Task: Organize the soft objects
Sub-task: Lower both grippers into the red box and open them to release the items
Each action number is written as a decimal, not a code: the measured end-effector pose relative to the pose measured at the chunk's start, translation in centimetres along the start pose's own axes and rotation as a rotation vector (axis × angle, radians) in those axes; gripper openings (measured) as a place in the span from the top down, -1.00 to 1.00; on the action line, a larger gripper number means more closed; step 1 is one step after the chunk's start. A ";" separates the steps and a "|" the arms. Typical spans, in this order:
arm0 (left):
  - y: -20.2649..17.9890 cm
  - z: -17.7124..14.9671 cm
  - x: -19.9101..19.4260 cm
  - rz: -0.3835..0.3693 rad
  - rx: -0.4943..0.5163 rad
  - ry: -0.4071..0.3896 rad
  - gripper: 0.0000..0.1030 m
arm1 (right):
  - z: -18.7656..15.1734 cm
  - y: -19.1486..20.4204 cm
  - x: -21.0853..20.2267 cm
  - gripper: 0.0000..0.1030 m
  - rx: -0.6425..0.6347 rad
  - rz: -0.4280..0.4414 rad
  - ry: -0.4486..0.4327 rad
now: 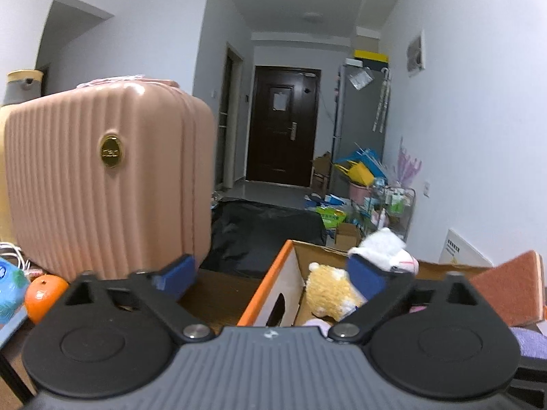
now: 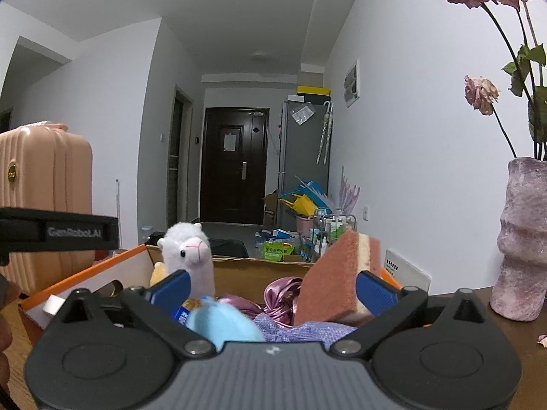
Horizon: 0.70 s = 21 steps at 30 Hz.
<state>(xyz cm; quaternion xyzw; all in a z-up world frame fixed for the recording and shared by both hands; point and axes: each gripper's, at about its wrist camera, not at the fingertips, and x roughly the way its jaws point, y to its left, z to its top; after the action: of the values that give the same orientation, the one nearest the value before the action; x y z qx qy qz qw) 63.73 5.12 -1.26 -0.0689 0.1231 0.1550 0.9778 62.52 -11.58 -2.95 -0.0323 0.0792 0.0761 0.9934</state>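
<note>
An orange-rimmed cardboard box (image 1: 265, 294) holds soft things. In the left wrist view a yellow plush (image 1: 330, 290) and a white alpaca plush (image 1: 386, 247) sit inside, and a pink sponge (image 1: 509, 287) stands at the right. My left gripper (image 1: 271, 273) is open over the box's left wall, with nothing between its pads. In the right wrist view the box (image 2: 253, 273) shows the alpaca (image 2: 189, 253), a satin scrunchie (image 2: 278, 299), a purple cloth (image 2: 297, 329), a light blue soft item (image 2: 222, 323) and the sponge (image 2: 336, 280). My right gripper (image 2: 273, 290) is open over them, the sponge leaning by its right finger (image 2: 376, 292).
A pink ribbed suitcase (image 1: 106, 177) stands on the table left of the box, with an orange (image 1: 42, 295) beside it. A mauve vase (image 2: 523, 239) of dried flowers stands at the right. The left gripper's black body (image 2: 58, 232) crosses the right wrist view's left edge. Clutter fills the hallway beyond.
</note>
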 end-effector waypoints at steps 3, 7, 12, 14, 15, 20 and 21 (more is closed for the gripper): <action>0.4 0.1 0.1 0.001 -0.009 0.003 -1.00 | 0.0 0.0 0.0 -1.00 0.001 -0.005 0.000; 0.5 0.1 0.0 0.005 -0.008 0.006 -1.00 | 0.0 -0.2 0.2 -1.00 -0.001 -0.009 -0.006; 0.3 0.2 -0.3 0.007 -0.008 0.004 -1.00 | 0.0 -0.1 -0.3 -1.00 -0.009 -0.008 -0.017; 0.3 0.2 -0.3 0.006 -0.008 0.005 -1.00 | -0.1 0.0 -0.6 -1.00 -0.012 -0.005 -0.022; 0.5 0.2 -0.6 0.005 -0.007 0.005 -1.00 | -0.1 0.0 -0.8 -1.00 -0.013 -0.004 -0.026; 0.6 0.1 -1.5 0.006 0.019 0.011 -1.00 | -0.3 0.0 -1.8 -1.00 -0.023 -0.006 -0.036; 0.6 0.0 -1.7 0.006 0.023 0.011 -1.00 | -0.3 -0.1 -2.0 -1.00 -0.021 -0.006 -0.038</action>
<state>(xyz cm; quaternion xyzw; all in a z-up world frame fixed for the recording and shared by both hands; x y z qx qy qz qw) 61.97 5.22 -0.85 -0.0581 0.1307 0.1563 0.9773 60.53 -11.96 -2.92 -0.0416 0.0595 0.0745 0.9946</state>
